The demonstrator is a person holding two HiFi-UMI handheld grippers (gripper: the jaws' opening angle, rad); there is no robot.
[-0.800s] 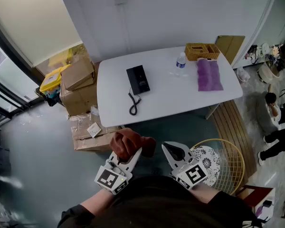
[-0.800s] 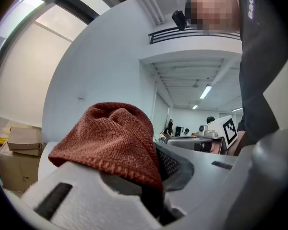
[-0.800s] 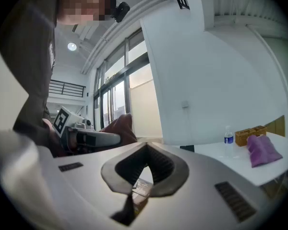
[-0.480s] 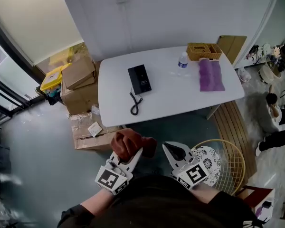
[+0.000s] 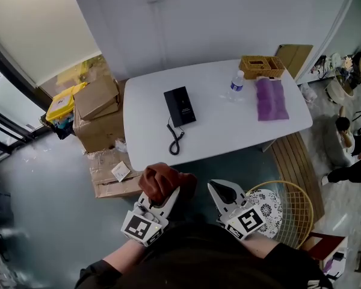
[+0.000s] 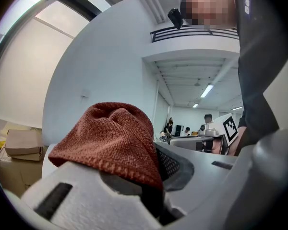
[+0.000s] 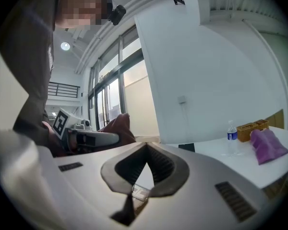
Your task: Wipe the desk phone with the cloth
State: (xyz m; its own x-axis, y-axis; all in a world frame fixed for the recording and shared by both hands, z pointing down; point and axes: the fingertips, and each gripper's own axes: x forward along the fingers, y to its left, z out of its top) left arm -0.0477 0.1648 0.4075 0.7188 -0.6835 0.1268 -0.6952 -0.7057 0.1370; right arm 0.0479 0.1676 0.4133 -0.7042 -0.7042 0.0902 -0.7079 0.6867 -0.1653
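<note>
Since the earlier frame, both grippers are holding position while the bench (image 5: 228, 128) is drifting slightly in the head view. On the left gripper (image 5: 166, 198), jaws are clenching the rust-red cloth (image 5: 161, 179); on the right gripper (image 5: 220, 189), jaws are pressing together, empty. Further out, the desk phone (image 5: 180, 106) is lying flat on the bench, well apart from both.

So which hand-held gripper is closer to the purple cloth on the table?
Right. The right hand-held gripper is short of the table, the purple cloth ahead and to its right. The left hand-held gripper, shut on a red-brown cloth, is farther left.
</note>
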